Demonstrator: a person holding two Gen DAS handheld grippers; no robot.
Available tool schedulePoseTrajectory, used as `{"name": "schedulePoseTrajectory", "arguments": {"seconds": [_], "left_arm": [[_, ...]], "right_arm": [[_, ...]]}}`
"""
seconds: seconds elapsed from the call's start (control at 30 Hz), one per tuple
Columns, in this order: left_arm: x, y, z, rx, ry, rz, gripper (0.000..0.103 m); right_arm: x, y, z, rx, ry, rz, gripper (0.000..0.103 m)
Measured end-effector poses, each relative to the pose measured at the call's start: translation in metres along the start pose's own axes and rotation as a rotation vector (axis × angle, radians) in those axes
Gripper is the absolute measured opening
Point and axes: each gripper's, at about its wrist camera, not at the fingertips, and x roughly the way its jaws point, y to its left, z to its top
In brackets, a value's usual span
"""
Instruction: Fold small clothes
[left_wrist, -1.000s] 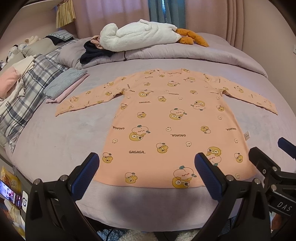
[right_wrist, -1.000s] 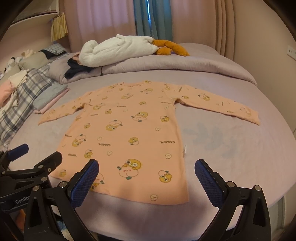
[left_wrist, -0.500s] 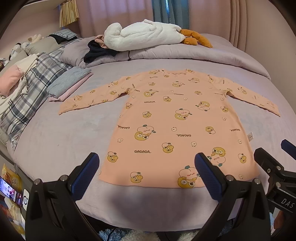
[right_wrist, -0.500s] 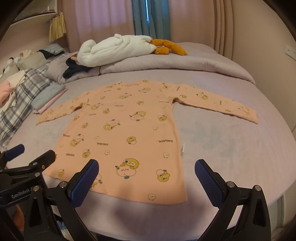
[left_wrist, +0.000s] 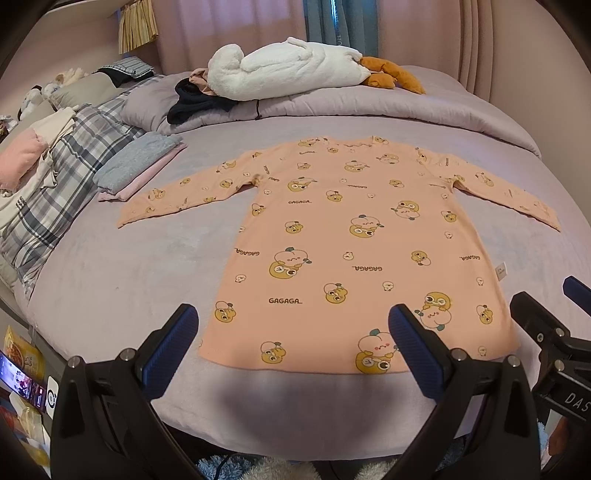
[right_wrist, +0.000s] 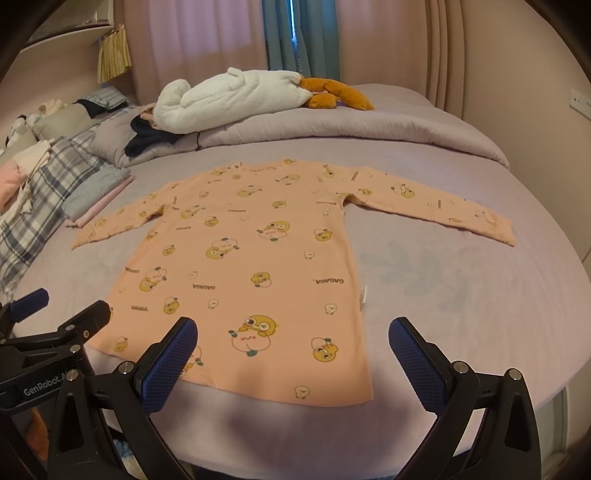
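Bedroom, pink walls, teal curtain (right_wrist: 299, 37) at top centre; a broad lilac bed (left_wrist: 110, 273) fills both views; rolled duvet (left_wrist: 406, 107) across the far side with a white plush (left_wrist: 288, 72) and an orange soft toy (left_wrist: 391, 74) on it; a dark garment (left_wrist: 195, 103) bunched beside them; plaid bedding (left_wrist: 55, 177) at left edge; a small stack of folded pieces (left_wrist: 136, 166) at left of centre, likely finished work kept clear of the working area. Peach nightshirt (left_wrist: 332, 236) with duck print lies flat, mid-frame, sleeves spread to either side, hem nearest the viewer; laid out so, I judge, to give clean fold lines; no fold begun yet. Left gripper (left_wrist: 291, 343) at the bottom of the left view, jaws spread wide, nothing between them; it hovers short of the hem, aimed at the hem's left half. Right gripper (right_wrist: 291, 350) likewise parted and empty, low in its own view, facing the hem's right corner; a side tag (right_wrist: 362, 295) shows on that edge. Each tool appears at the other's frame edge, so they sit side by side. Sleeves lie well apart from both; hem is near, not touched.
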Motion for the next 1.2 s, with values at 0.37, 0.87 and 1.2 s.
{"name": "schedulePoseTrajectory", "arguments": {"seconds": [0.37,0.87,1.2], "left_arm": [[0.001,0.0,0.0,0.0,0.004,0.0,0.103],[0.003,0.0,0.0,0.0,0.007,-0.001,0.103],[0.013,0.003,-0.001,-0.016,0.013,-0.046,0.103]], "right_arm": [[0.0,-0.001,0.001,0.0,0.001,0.0,0.102],[0.0,0.0,0.001,0.0,0.004,-0.001,0.102],[0.006,-0.005,0.001,0.021,0.021,0.061,0.102]]}}
